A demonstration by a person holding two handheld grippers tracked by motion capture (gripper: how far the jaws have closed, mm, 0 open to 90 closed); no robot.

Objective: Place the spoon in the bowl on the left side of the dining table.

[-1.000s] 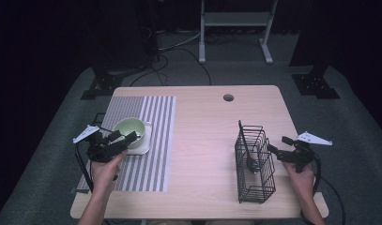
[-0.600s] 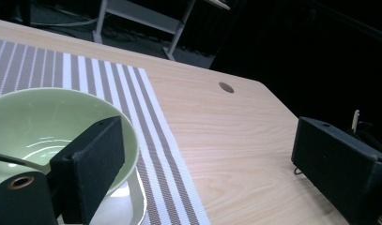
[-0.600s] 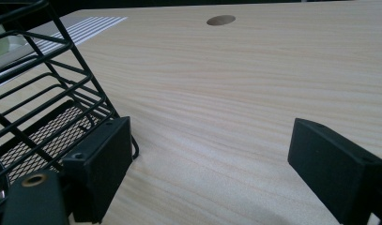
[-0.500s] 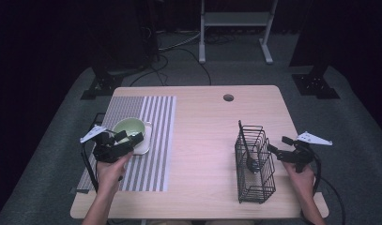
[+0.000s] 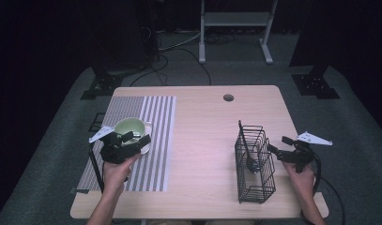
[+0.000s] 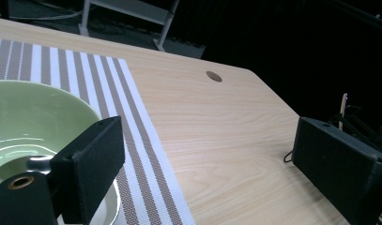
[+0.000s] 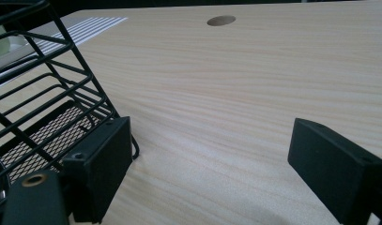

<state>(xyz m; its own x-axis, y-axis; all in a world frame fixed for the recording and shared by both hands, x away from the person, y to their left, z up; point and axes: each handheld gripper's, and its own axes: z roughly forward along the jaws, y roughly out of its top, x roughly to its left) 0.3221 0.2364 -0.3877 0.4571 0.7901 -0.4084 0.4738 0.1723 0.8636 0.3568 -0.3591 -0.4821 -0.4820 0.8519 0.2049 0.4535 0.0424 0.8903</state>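
Left gripper [image 5: 141, 139] over the striped mat [image 5: 151, 123], right at the green bowl [image 5: 130, 127]. Jaws wide apart, nothing pinched between them. In the left gripper view [image 6: 212, 154], one black jaw close against the bowl's [image 6: 34, 117] rim, maybe touching, hard to tell; the other jaw far off over the bare wood table [image 6: 217, 122]. Something shiny and grey down inside the bowl near that jaw, too hidden to name.

Right gripper [image 5: 274, 149] just beside the black wire basket [image 5: 254, 164], on its right side. Jaws wide apart too, holding nothing. In the right gripper view [image 7: 212, 159], one jaw right next to the bottom wires of the basket [image 7: 43, 103], perhaps touching; the other jaw out over plain wood.

Bowl sitting on the mat at the left part of the table [image 5: 207, 122], near the mat's middle. Basket standing upright on the right part of the table, with something dark and thin poking up inside. Bowl and basket well apart. A small round hole [image 5: 228, 97] in the wood near the far edge.
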